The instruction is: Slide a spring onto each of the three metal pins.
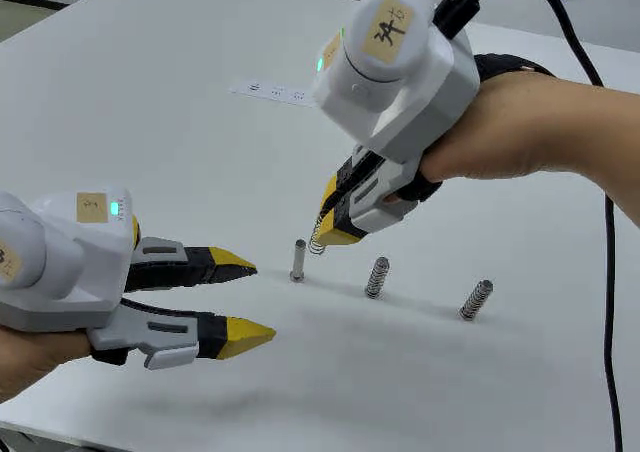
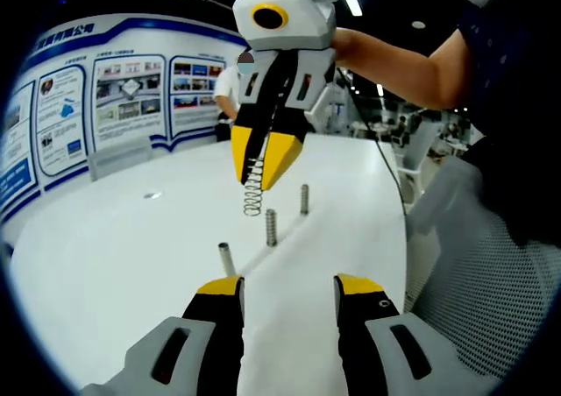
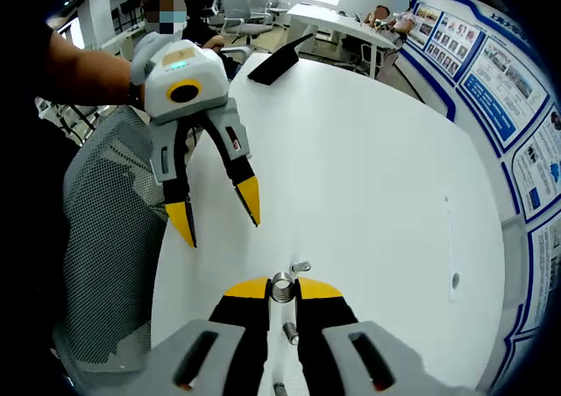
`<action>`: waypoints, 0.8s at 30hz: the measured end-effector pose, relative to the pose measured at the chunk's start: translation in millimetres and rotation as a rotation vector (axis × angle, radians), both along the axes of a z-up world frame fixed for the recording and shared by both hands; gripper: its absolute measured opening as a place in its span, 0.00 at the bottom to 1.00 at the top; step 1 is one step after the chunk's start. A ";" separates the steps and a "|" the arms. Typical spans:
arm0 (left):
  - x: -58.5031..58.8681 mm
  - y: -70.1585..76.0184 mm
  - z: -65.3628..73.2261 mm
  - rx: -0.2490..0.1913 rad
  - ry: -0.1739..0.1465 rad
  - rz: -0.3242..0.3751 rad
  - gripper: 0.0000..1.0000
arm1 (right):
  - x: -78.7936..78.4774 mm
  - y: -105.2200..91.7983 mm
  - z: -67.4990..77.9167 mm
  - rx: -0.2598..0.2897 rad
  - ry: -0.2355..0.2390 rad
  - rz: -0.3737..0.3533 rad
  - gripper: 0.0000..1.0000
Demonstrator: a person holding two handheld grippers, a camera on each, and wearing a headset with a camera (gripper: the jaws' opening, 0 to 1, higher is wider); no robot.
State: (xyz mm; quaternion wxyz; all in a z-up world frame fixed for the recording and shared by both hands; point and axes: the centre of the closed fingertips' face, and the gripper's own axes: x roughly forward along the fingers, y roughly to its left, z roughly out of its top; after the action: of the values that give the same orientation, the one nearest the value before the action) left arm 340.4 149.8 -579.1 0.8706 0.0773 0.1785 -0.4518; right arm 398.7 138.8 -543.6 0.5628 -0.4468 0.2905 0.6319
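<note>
My right gripper (image 1: 333, 234) is shut on a small steel spring (image 1: 317, 241), which hangs tilted just above and to the right of a bare metal pin (image 1: 298, 260). In the right gripper view the spring (image 3: 281, 286) sits pinched between the yellow tips, with the bare pin (image 3: 300, 266) just beyond. Two more pins, each wearing a spring (image 1: 377, 277) (image 1: 477, 299), stand to the right. My left gripper (image 1: 255, 300) is open and holds nothing, a short way left of the bare pin. The left gripper view has the bare pin (image 2: 226, 258) nearest and the held spring (image 2: 253, 190) above it.
The pins stand on a white table (image 1: 150, 152). A white label strip (image 1: 268, 92) lies farther back. A black cable (image 1: 608, 272) trails from the right gripper. A mesh chair (image 3: 105, 238) stands at the table's edge.
</note>
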 end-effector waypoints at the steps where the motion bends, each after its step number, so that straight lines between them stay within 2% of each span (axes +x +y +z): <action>1: -0.2 0.5 0.1 0.000 0.000 0.004 0.42 | 0.7 0.7 -0.7 0.000 -0.001 0.000 0.12; 4: -0.6 1.2 0.2 -0.008 -0.002 0.012 0.44 | 4.6 5.5 -5.6 0.001 0.003 -0.005 0.12; 6: -0.4 1.6 -0.8 -0.013 -0.001 0.023 0.46 | 12.8 11.4 -11.7 -0.005 -0.008 -0.001 0.12; 10: -1.0 1.2 -1.2 -0.014 -0.001 0.023 0.48 | 17.1 14.5 -17.0 -0.024 -0.021 0.001 0.12; 21: -1.9 -0.6 -3.0 -0.021 0.004 0.023 0.51 | 20.7 19.6 -37.7 -0.063 0.004 -0.002 0.12; 24: -1.3 -0.4 -2.6 -0.024 0.003 0.024 0.52 | 21.2 20.2 -38.1 -0.061 0.011 -0.006 0.12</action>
State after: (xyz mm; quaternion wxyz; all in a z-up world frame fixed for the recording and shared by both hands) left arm 339.0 149.4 -581.7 0.8766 0.0641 0.1753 -0.4436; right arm 419.9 159.0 -581.7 0.5491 -0.4594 0.3141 0.6235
